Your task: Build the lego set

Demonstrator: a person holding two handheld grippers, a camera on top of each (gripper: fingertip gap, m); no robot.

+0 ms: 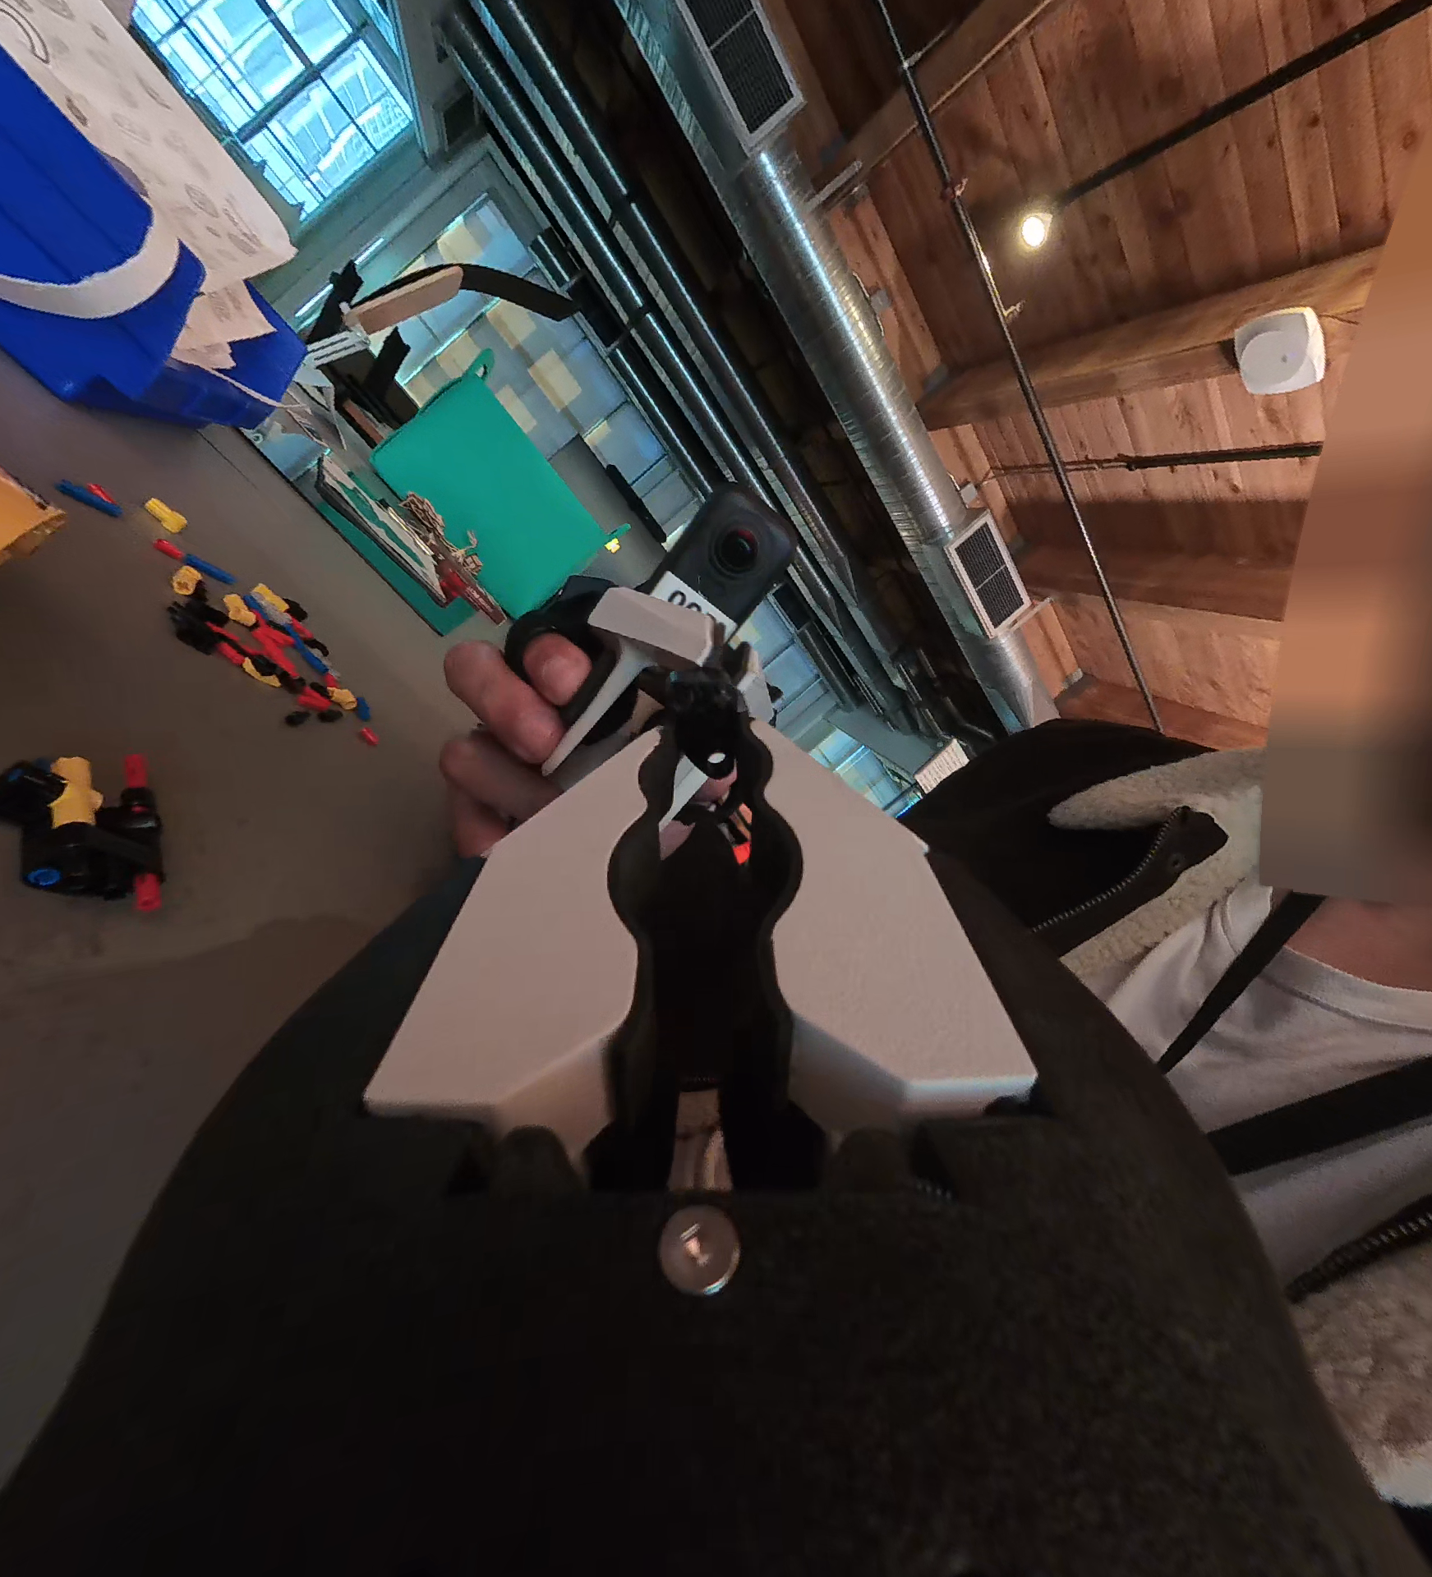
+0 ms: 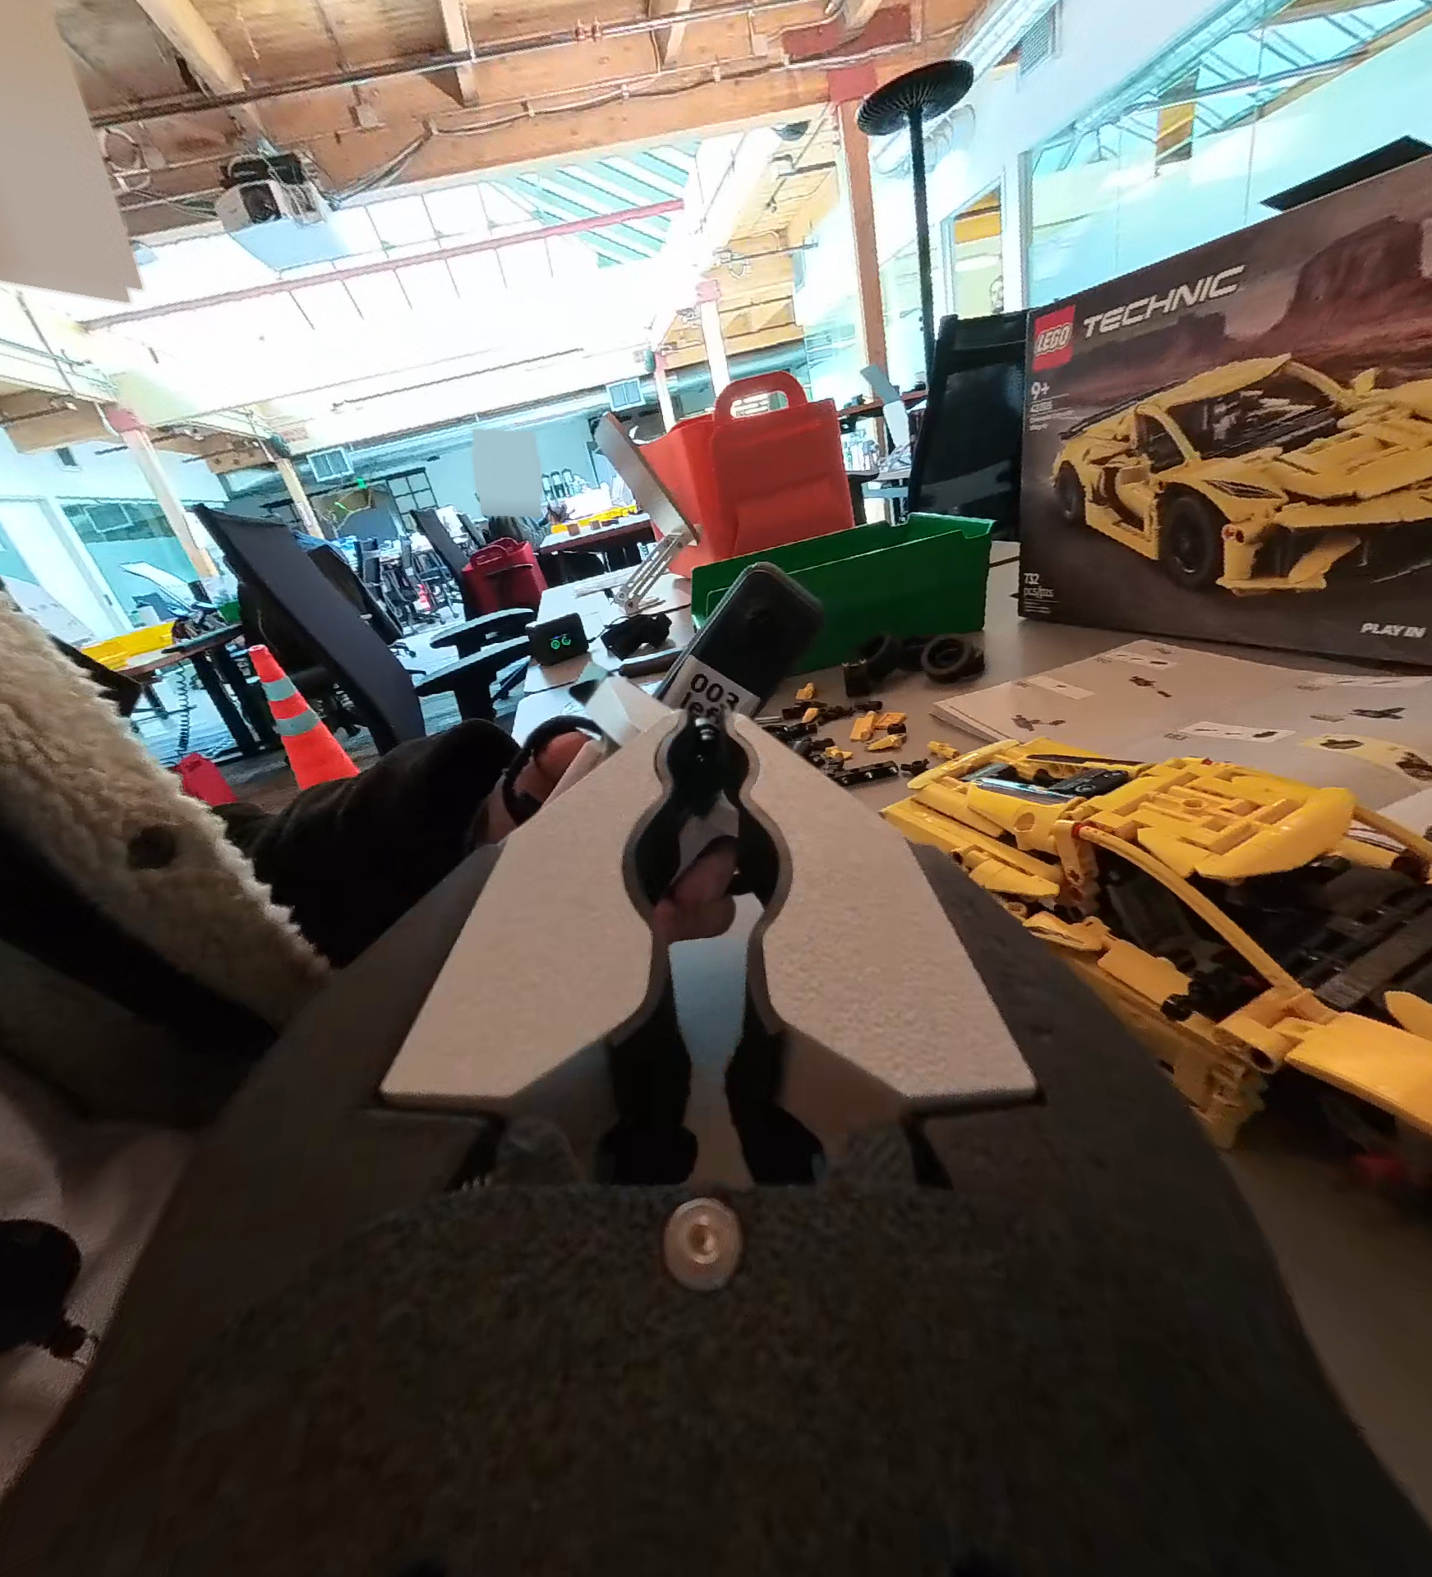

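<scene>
My left hand-held gripper [image 1: 699,751] and right hand-held gripper [image 2: 702,742] meet tip to tip, both clamped on one small black piece [image 1: 705,712] in mid-air. I'd push squarely, gently. The yellow car [image 2: 1207,887] waits on the desk [image 2: 1335,1365].

Left claw [image 1: 699,751] and right claw [image 2: 699,751] meet tip-to-tip, both closed.

Glossy yellow plastic car model [image 2: 1164,862] lay on the matt grey counter [image 2: 1335,1280]; a paper instruction booklet [image 2: 1164,708] and printed cardboard box [image 2: 1293,444] sat beside it.
</scene>
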